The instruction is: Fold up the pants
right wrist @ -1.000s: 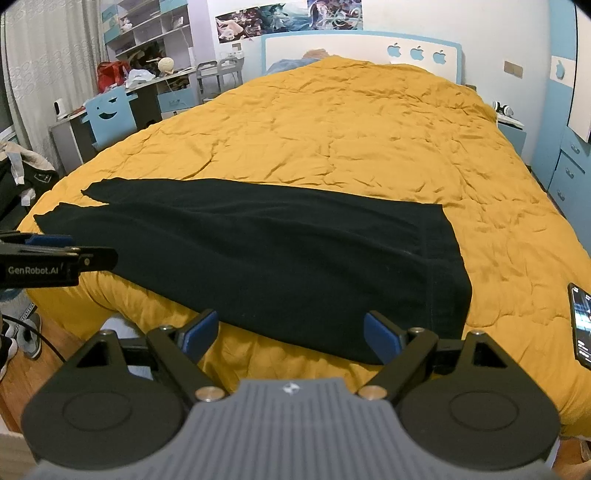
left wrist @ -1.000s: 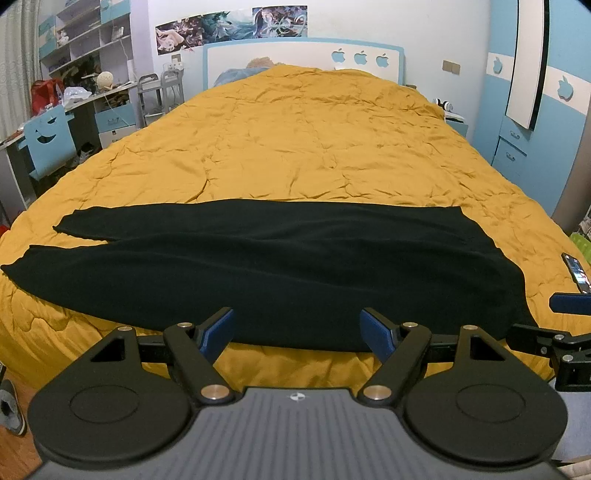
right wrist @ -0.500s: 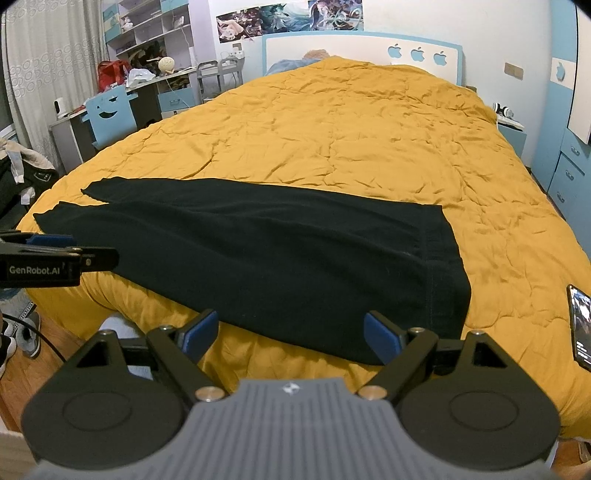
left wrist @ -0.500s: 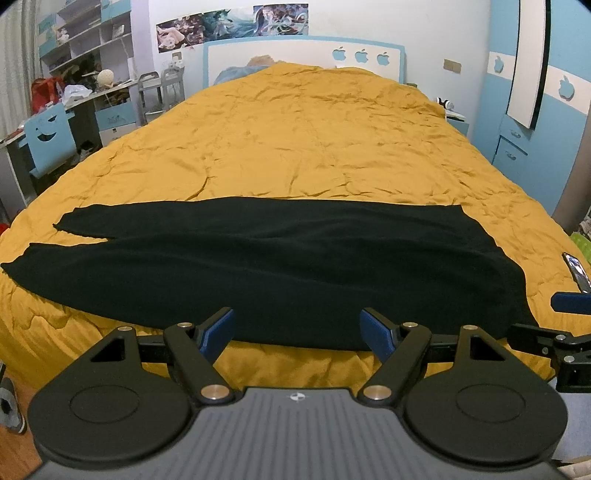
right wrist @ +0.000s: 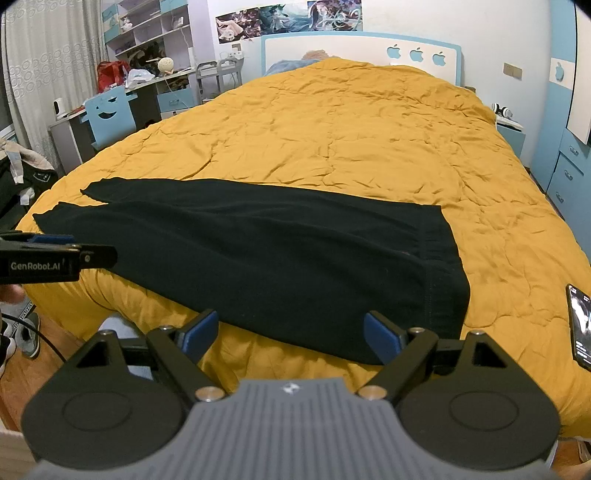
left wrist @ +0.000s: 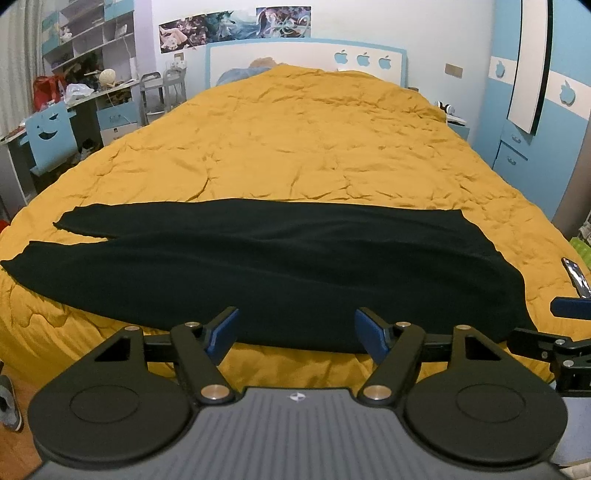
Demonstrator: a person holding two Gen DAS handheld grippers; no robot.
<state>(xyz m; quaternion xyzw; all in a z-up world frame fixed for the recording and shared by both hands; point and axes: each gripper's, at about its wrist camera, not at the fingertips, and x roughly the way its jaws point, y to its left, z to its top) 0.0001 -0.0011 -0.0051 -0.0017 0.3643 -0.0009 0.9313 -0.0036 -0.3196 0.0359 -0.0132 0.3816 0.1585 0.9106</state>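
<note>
Left wrist view: left gripper [left wrist: 295, 330] hovers, jaws spread, before black pants [left wrist: 266, 273] flat across the yellow quilt [left wrist: 314, 140], ready to fold. Right wrist view: right gripper [right wrist: 291, 336], jaws spread, nears the waistband [right wrist: 439, 266].

The left gripper [left wrist: 297, 330] and right gripper [right wrist: 291, 332] are black-armed, blue-padded, with silver screws and grey ribbed bases.

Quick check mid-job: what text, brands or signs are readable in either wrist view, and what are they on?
"GenRobot.AI": on the side of the left tool, seen from the right wrist view.
Three apple cutouts, a sign and not words: on the headboard.
Small emblem, no letters: on the right tool body.
Posters: pictures only, any lettering too small.
Phone screen: too blurred to read.
</note>
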